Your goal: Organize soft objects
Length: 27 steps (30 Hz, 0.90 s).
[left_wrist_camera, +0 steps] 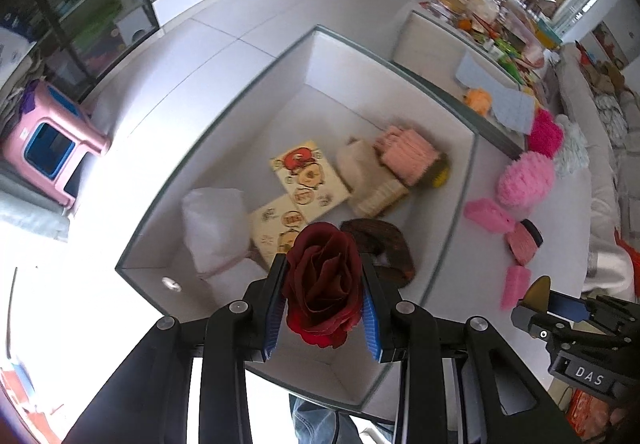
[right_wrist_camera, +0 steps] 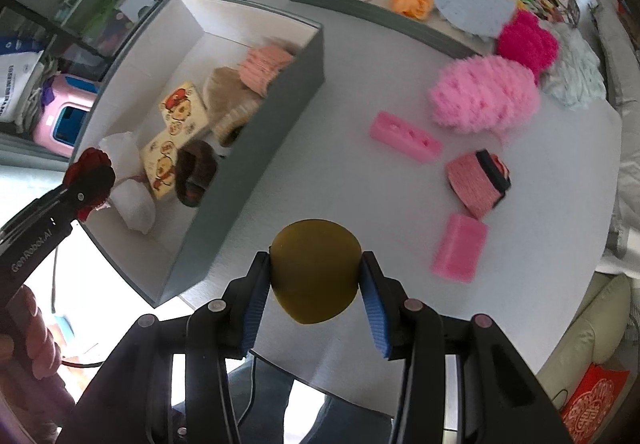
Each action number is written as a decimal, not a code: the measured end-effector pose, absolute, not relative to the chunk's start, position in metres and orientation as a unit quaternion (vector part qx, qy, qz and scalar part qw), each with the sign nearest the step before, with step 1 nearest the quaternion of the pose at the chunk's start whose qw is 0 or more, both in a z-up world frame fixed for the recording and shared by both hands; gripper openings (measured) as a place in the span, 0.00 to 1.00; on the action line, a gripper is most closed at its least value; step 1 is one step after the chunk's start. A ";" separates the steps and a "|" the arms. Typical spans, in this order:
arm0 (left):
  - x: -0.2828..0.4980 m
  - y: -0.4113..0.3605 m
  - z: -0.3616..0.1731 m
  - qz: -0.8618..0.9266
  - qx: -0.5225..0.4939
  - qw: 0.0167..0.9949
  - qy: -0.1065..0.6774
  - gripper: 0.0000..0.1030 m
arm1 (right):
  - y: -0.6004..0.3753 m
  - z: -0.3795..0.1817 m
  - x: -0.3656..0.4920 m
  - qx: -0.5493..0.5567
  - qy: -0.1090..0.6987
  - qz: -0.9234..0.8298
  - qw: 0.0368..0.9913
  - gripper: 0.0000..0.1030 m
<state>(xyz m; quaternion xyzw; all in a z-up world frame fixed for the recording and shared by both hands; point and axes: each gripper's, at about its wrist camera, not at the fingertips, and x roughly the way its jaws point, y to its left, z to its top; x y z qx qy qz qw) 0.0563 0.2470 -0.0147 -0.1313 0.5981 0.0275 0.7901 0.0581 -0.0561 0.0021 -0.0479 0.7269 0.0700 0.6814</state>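
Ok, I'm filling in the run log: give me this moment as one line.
left gripper: shut on red rose, over box | right gripper: shut on olive sponge, over table

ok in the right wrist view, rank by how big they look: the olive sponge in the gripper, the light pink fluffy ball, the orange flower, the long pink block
1. olive sponge, though it sits nearest the camera, so this is unsure
2. light pink fluffy ball
3. long pink block and orange flower look alike; the flower sits farther off

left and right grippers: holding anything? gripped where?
Left gripper clamps a dark red fabric rose by the sides of its bloom. Right gripper clamps an olive teardrop sponge across its wide middle.
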 end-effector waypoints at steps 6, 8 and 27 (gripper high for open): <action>0.048 0.266 -0.016 0.041 -0.142 0.790 0.595 0.34 | -0.039 0.003 0.066 -0.056 0.723 0.088 0.683 0.47; 0.044 0.271 -0.016 0.043 -0.147 0.790 0.594 0.34 | -0.032 0.003 0.068 -0.057 0.722 0.094 0.683 0.47; 0.017 0.295 -0.006 0.043 -0.132 0.794 0.592 0.34 | -0.032 -0.018 0.055 -0.027 0.742 0.097 0.663 0.48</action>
